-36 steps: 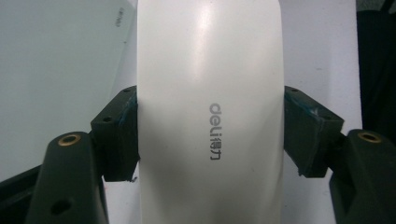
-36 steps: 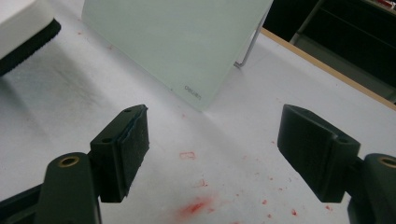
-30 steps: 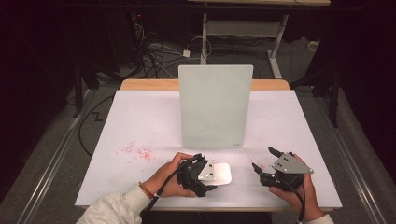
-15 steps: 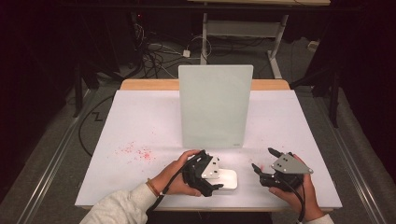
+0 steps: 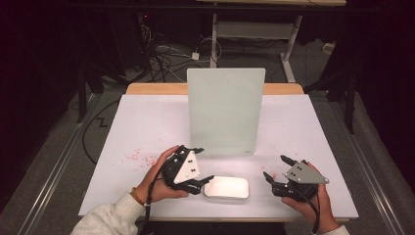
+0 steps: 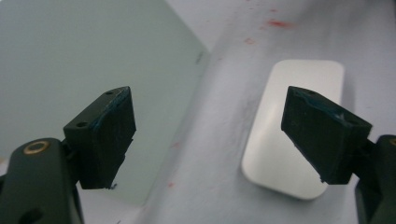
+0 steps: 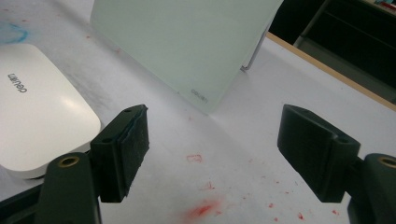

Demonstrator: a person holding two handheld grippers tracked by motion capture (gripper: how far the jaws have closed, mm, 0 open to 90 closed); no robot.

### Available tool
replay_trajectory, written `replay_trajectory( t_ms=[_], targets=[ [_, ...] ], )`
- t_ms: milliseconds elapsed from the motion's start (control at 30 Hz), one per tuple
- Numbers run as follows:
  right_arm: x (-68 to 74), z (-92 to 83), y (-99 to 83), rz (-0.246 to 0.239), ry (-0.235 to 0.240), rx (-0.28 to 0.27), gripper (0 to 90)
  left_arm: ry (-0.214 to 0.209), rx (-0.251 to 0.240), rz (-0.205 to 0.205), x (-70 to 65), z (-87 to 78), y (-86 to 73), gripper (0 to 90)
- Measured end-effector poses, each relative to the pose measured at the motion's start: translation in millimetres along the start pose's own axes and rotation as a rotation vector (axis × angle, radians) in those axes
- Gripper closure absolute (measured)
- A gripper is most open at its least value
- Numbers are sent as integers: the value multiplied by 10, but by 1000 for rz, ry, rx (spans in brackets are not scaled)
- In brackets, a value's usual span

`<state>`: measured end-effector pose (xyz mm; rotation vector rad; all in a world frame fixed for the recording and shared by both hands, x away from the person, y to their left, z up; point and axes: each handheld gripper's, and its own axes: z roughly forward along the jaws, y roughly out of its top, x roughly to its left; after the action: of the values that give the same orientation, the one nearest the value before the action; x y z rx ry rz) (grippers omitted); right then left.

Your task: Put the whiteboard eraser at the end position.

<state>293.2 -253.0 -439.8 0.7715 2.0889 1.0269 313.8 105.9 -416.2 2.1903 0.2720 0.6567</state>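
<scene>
Since the earlier frames my left gripper point(image 5: 199, 165) has swung off the white eraser point(image 5: 226, 187), which it covered a second ago; its jaws now stand wide with nothing between them. That reads to me as a release, or a re-approach for a better grip. Lower centre of the high view, the eraser lies flat in front of the upright glass board point(image 5: 225, 111). My right gripper point(image 5: 277, 169) waits lower right, jaws spread wide and empty, over red smears point(image 7: 201, 209). Whether the lower left jaw touches the eraser's edge, I cannot tell.
</scene>
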Motion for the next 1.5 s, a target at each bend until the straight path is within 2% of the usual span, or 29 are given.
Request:
replay_trajectory(
  t_ms=[100, 233, 300, 367, 467, 600, 667, 733, 833, 1067, 1500],
  targets=[
    [6, -20, 2, 2, -3, -5, 256, 77, 1, -33, 93, -139, -181, 172],
    [-3, -36, 5, 5, -8, -14, 256, 145, 18, -98, 205, -312, -453, 167],
    [-6, -40, 2, 3, -9, -17, 256, 193, 36, -124, 241, -386, -574, 165],
    [-4, -44, -3, 3, -13, -15, 256, 222, 52, -149, 280, -449, -689, 165],
    [2, -51, -1, 7, -14, -21, 256, 260, 61, -227, 340, -531, -894, 165],
    [0, -54, -6, 5, -13, -25, 256, 305, 100, -272, 354, -595, -1110, 165],
    [2, -56, -13, 9, -13, -25, 256, 309, 109, -301, 339, -612, -1190, 166],
    [1, -53, -22, 10, -11, -24, 256, 304, 116, -306, 315, -613, -1242, 166],
    [3, -46, -29, 5, -13, -20, 256, 287, 134, -302, 265, -601, -1256, 166],
    [12, -64, -26, 4, -19, -19, 256, 261, 141, -269, 213, -545, -1224, 168],
    [28, -71, -27, -2, -17, -16, 256, 263, 133, -260, 210, -559, -1197, 168]
  ],
)
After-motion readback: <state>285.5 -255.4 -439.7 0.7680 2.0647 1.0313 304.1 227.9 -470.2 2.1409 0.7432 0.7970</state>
